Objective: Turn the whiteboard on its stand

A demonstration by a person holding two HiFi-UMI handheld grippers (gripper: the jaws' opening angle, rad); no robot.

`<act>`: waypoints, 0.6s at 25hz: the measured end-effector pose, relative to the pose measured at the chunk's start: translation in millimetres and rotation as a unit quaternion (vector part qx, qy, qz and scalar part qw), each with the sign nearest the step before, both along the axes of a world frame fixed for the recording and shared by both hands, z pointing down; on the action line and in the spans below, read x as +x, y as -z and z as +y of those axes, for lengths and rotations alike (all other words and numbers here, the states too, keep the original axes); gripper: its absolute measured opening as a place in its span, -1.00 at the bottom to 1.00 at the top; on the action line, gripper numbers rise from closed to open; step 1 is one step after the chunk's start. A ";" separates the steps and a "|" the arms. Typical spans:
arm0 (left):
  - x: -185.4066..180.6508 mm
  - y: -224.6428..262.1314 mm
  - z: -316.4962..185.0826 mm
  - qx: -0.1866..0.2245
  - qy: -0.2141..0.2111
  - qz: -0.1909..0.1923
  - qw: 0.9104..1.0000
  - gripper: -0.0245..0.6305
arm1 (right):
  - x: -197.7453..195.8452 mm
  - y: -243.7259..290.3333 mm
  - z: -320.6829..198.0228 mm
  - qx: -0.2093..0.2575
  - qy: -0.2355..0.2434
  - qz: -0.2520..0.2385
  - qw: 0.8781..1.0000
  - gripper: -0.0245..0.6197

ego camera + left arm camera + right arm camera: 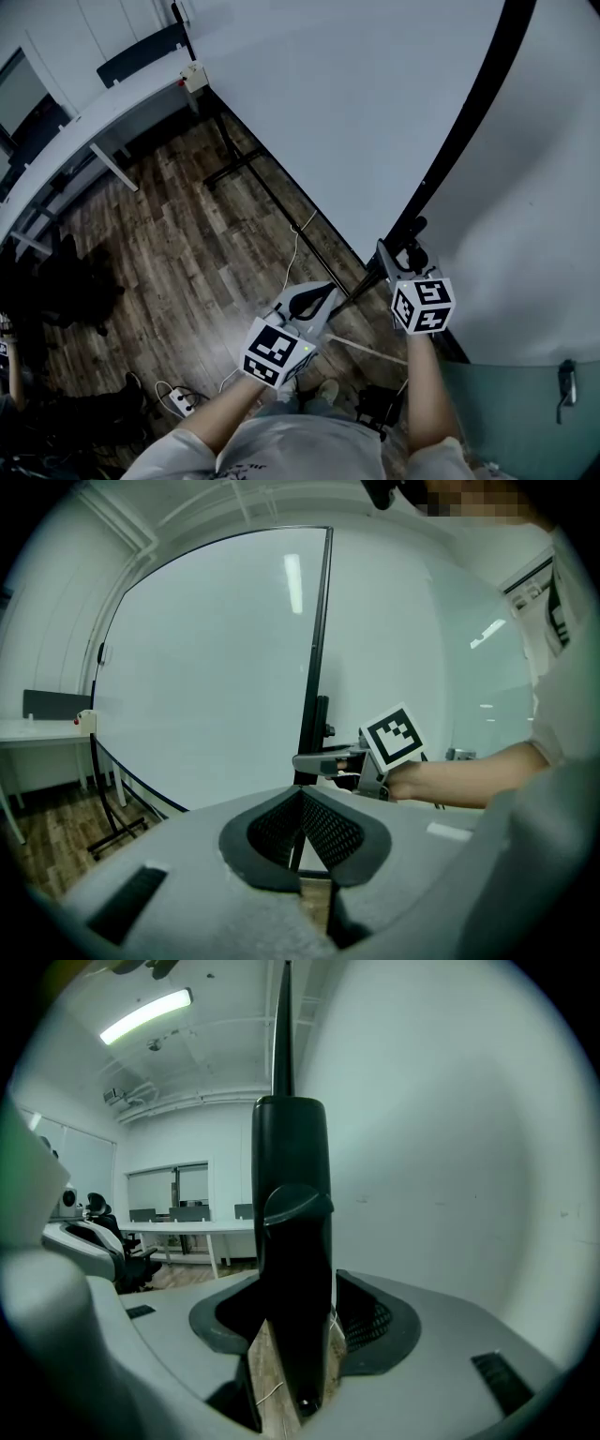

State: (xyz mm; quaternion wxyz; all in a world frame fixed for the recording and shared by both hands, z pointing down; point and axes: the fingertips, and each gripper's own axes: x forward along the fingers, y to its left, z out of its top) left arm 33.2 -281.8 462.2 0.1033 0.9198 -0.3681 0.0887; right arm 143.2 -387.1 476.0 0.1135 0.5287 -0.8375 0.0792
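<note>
left gripper [300, 797] fingers pressed together, empty; right gripper [395, 253] fingers spread around black edge post [292, 1194] of the whiteboard [347, 103], blank white, at 12 o'clock; wood floor [178, 244]; white worktop [98, 117] at 10 o'clock

My head camera looks steeply down from above, with my left gripper [309, 302] near 6 o'clock, my right gripper [398, 258] toward 5 and the whiteboard [356, 103] spreading up to 12. The left gripper view looks almost level along its jaws from a little way back, and shares with the head view the whiteboard and the right gripper, here toward 3 o'clock. The right gripper view sits close against the whiteboard's black upright [292, 1241], which fills its centre from 6 to 12.
</note>
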 end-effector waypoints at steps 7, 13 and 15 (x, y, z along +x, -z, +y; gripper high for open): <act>-5.0 -0.8 2.3 -0.002 0.005 0.000 1.000 -0.89 | -1.9 0.0 1.1 0.007 -0.001 -0.001 1.000 -0.34; -4.3 0.1 6.3 -0.004 0.003 0.001 1.000 -0.89 | -5.0 1.9 3.7 0.010 -0.002 -0.002 1.000 -0.34; -5.0 0.8 7.5 -0.005 0.004 0.002 1.000 -0.89 | -9.1 2.5 5.1 0.010 0.001 -0.001 1.000 -0.34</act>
